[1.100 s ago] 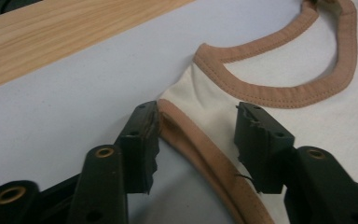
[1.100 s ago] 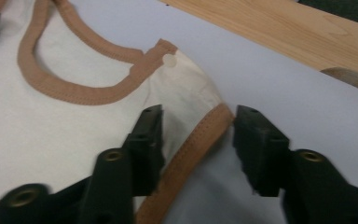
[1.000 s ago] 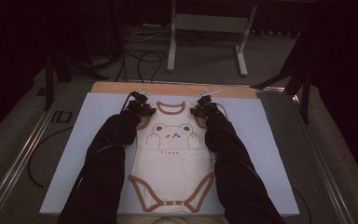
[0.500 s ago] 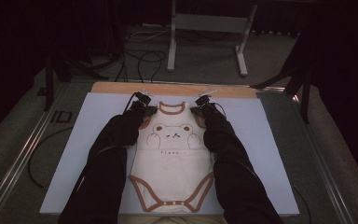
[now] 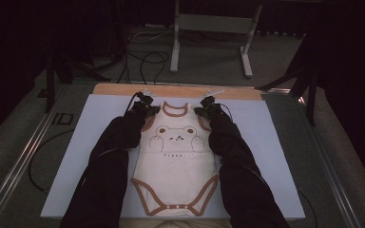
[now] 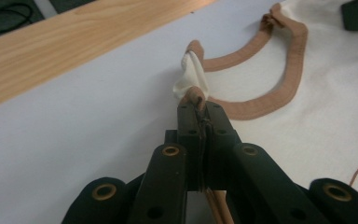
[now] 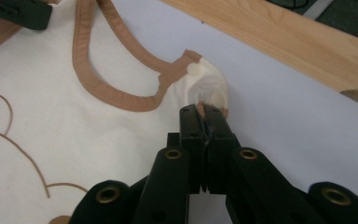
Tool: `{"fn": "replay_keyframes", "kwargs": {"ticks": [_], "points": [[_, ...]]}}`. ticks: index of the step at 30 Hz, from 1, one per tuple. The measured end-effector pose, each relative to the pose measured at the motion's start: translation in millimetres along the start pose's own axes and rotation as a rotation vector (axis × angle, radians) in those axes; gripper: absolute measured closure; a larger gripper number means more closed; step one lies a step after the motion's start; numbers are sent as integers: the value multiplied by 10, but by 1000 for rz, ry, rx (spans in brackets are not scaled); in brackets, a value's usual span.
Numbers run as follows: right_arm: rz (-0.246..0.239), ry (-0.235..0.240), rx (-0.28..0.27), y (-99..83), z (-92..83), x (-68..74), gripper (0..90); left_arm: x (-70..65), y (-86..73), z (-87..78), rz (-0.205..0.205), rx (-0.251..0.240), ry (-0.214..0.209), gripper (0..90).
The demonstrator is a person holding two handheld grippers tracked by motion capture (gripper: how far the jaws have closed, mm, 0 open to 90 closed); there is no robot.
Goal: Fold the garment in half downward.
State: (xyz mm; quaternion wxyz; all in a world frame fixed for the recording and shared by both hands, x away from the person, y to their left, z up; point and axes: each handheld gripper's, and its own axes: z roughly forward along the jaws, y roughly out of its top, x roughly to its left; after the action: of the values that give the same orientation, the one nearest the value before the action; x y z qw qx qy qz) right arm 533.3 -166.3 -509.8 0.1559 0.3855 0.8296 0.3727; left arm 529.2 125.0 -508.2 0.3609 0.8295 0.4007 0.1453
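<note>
On the pale mat, both grippers' fingers pinch the bodysuit shoulders; dark room.

I see both forearms reach forward side by side, sleeves dark. My left tool has just clamped its jaws tight together, and my right tool likewise, both angled low.
</note>
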Motion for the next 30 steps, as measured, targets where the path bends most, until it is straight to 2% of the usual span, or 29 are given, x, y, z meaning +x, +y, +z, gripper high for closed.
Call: {"fn": "replay_keyframes", "kwargs": {"ticks": [3,6,10,25,30], "points": [[0,3,-7,18,-36,13,889,-3,10,-41,3,-10,10,887],[-12,4,-13,29,-74,20,889,-12,24,-85,-2,-27,-1,887],[-13,1,-14,41,-137,25,889,-31,35,-133,14,-29,3,887],[-32,4,-60,68,-343,72,889,-118,113,-368,29,-75,3,885],[-62,-2,-76,103,-448,116,889,-169,142,-447,46,-89,-1,885]]}}
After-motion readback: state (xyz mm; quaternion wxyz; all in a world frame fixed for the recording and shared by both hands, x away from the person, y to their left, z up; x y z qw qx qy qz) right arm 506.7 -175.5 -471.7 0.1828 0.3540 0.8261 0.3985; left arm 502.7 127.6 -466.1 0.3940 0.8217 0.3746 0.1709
